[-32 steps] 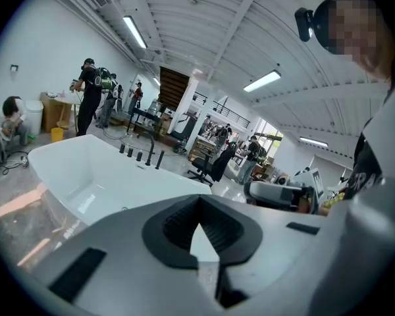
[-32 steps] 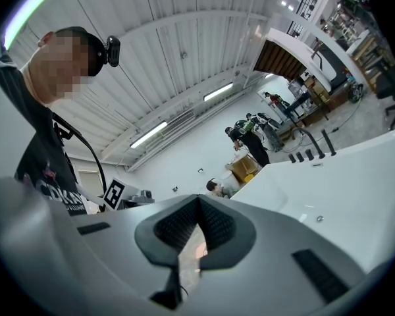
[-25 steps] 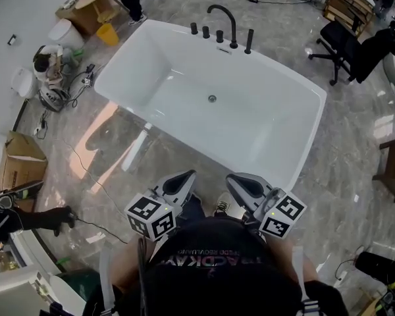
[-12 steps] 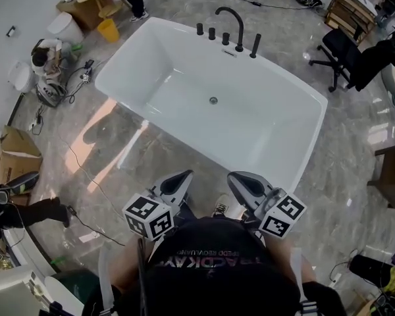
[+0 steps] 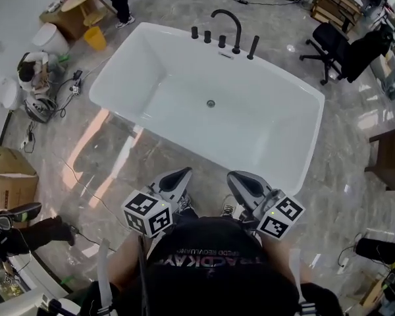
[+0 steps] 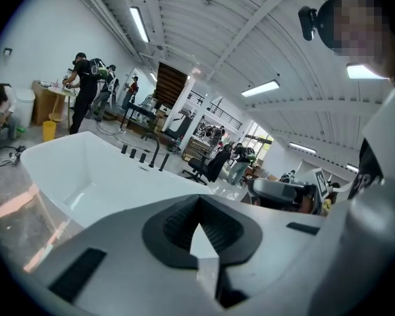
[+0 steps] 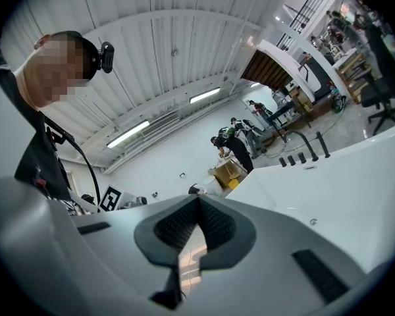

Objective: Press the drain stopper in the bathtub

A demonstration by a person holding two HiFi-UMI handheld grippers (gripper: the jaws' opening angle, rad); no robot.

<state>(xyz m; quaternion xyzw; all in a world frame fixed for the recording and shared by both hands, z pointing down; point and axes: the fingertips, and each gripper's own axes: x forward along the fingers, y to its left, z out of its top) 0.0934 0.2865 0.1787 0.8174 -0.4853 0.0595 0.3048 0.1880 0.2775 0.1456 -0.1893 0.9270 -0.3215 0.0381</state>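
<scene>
The white bathtub (image 5: 276,143) stands on the marble floor ahead of me, with the small round drain stopper (image 5: 210,103) in the middle of its bottom. A black faucet (image 5: 227,22) and its handles line the far rim. My left gripper (image 5: 182,173) and right gripper (image 5: 234,176) are held close to my body, short of the tub's near rim and far from the stopper. Both are shut with nothing between the jaws. The left gripper view shows its gripper (image 6: 199,200) and the tub (image 6: 85,170). The right gripper view shows its gripper (image 7: 199,200) and the drain stopper (image 7: 313,222).
A black office chair (image 5: 336,41) stands beyond the tub's right end. On the left are a crouching person (image 5: 33,71), a yellow bucket (image 5: 94,38), a cardboard box (image 5: 13,176) and cables on the floor. Dark wooden furniture (image 5: 388,157) is at the right edge.
The head view has shifted slightly, so the tub sits a little further left and up in the picture. Both grippers stay shut in front of my body.
</scene>
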